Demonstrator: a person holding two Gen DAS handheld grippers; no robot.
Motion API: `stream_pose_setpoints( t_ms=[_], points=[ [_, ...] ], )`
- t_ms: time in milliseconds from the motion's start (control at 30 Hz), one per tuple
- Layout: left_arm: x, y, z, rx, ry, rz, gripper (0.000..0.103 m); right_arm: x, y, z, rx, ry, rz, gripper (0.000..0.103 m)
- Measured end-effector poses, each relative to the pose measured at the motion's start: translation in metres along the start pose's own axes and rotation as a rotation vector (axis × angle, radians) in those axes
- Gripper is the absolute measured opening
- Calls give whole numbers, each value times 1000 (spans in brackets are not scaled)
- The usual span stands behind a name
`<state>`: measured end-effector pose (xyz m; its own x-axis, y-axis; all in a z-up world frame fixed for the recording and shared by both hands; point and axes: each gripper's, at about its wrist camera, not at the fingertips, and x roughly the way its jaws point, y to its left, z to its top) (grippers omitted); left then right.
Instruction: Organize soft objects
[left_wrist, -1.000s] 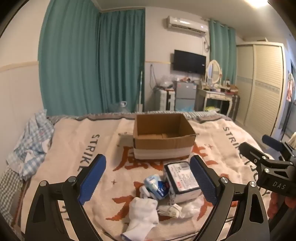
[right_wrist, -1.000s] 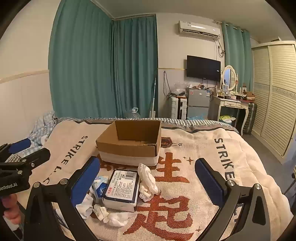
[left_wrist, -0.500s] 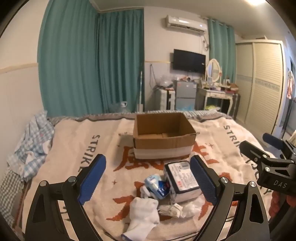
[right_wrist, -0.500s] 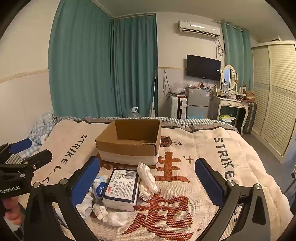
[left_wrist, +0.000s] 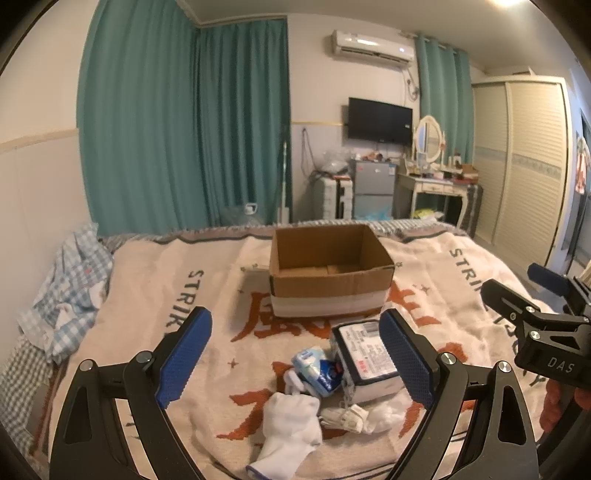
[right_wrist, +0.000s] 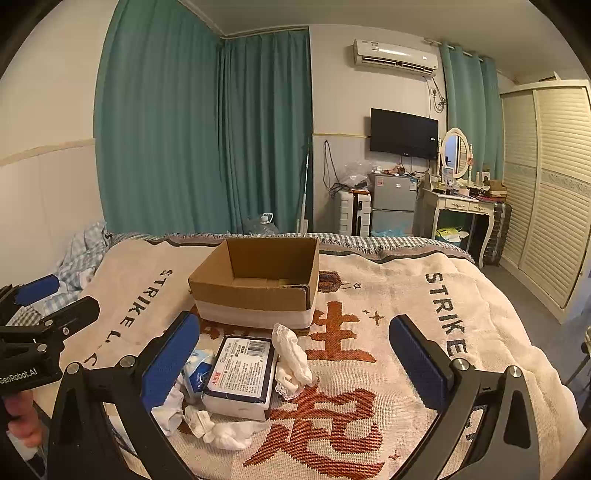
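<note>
tissue pack (left_wrist: 365, 360) below jaws (both spread)

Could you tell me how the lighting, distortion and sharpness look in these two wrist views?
Left wrist view: strong fisheye bending with dark corners, a ceiling light blown out at the top edge, the white sock slightly soft. Right wrist view: the same barrel distortion, even dim indoor light, no glare, the label on the tissue pack fairly crisp, the cardboard box sharp.

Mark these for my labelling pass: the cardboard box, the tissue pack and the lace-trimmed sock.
cardboard box (right_wrist: 255, 295), right wrist view, on its near brown wall.
tissue pack (right_wrist: 242, 365), right wrist view, on the printed label.
lace-trimmed sock (right_wrist: 291, 354), right wrist view, on its middle fold.
</note>
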<state>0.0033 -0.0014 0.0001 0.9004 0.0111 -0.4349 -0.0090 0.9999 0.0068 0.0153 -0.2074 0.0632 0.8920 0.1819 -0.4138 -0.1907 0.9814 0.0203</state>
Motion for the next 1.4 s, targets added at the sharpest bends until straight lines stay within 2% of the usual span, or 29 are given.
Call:
stream_pose_setpoints(
  t_ms=[733, 1400],
  points=[
    [3, -7, -1, 18, -6, 25, 93, 1, 1, 2, -5, 12, -12, 103],
    [-2, -7, 2, 41, -9, 12, 93, -2, 2, 3, -5, 2, -17, 103]
  ],
)
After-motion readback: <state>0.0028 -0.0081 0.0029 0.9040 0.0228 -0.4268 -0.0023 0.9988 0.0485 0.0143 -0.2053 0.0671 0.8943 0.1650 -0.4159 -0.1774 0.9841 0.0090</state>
